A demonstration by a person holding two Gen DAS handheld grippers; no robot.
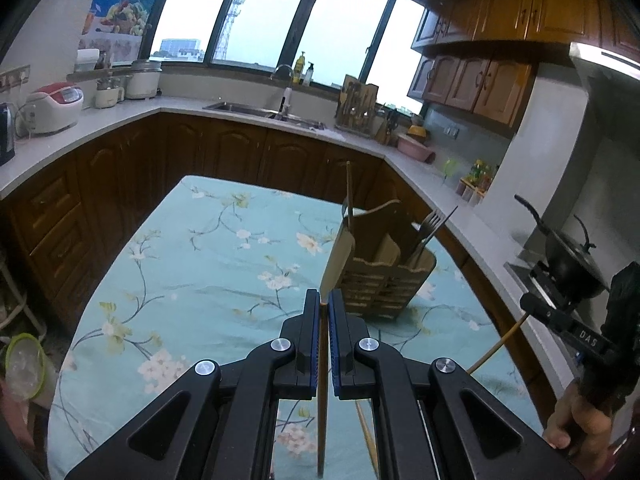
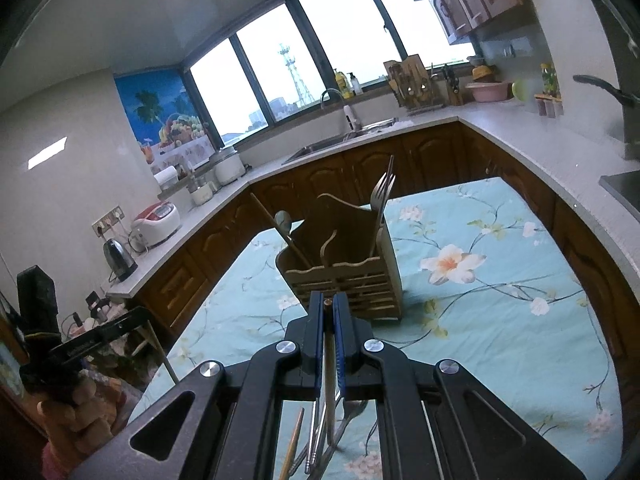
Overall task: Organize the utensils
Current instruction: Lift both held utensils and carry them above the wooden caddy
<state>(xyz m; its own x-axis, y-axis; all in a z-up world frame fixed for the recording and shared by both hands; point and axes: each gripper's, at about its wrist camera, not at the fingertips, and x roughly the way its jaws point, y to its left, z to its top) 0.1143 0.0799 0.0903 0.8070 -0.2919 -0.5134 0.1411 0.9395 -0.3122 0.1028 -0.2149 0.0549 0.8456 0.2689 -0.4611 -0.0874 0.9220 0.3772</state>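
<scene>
A kitchen with wooden cabinets rings a tabletop (image 1: 208,248) under floral cloth. The wooden holder (image 1: 384,276) stands ahead of both tools, slightly right of the left tool (image 1: 324,308) and straight before the right tool (image 2: 328,308). Each tool is pinched on a chopstick: the left chopstick (image 1: 322,400) and right chopstick (image 2: 329,392) lie back along the tool's line, tails hanging low. The holder already carries forks (image 2: 380,196) in one compartment and a spoon (image 2: 285,222) in another. More utensils (image 2: 316,440) lie below.
</scene>
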